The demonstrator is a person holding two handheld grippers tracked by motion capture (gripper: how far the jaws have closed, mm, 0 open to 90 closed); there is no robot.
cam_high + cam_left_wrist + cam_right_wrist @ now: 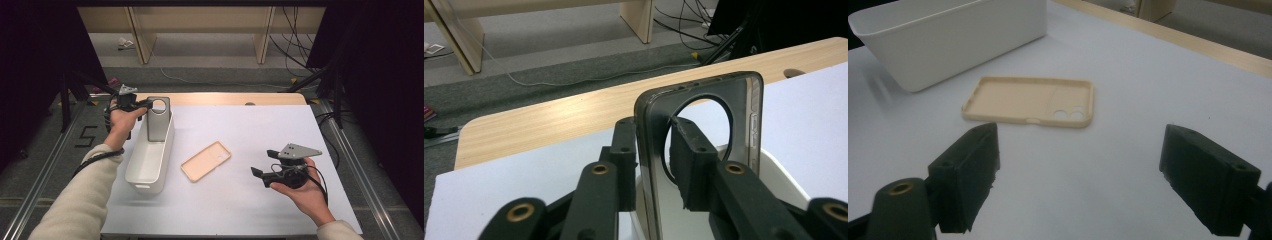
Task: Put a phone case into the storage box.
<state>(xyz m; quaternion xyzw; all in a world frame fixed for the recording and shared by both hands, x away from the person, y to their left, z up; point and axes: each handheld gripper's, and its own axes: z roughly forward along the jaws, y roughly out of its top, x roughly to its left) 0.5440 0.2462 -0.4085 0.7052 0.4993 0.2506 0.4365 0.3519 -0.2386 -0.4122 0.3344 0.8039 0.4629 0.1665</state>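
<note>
**Observer 1:** Two phone cases in play. Grey case (159, 119) stands upright in the far end of the white bin (148, 162), left gripper (146, 104) at its top edge. In the left gripper view its fingers (691, 162) sit either side of the case wall, a sliver of gap on one side; I judge the hold loose, barely pressing if at all.

**Observer 2:** Risk?

**Observer 1:** If that hold slackens with the case so upright, it could tip against the bin wall or topple out over the rim. Case looks thin, smoky translucent, big round camera cutout near the top, button slots along one edge.

**Observer 2:** Other hand?

**Observer 1:** Right gripper (262, 173) is well right of the bin, fingers spread wide, nothing between them. Beige case (205, 160) lies flat on the worktop (270, 130), just right of the bin, hollow side up.
</note>
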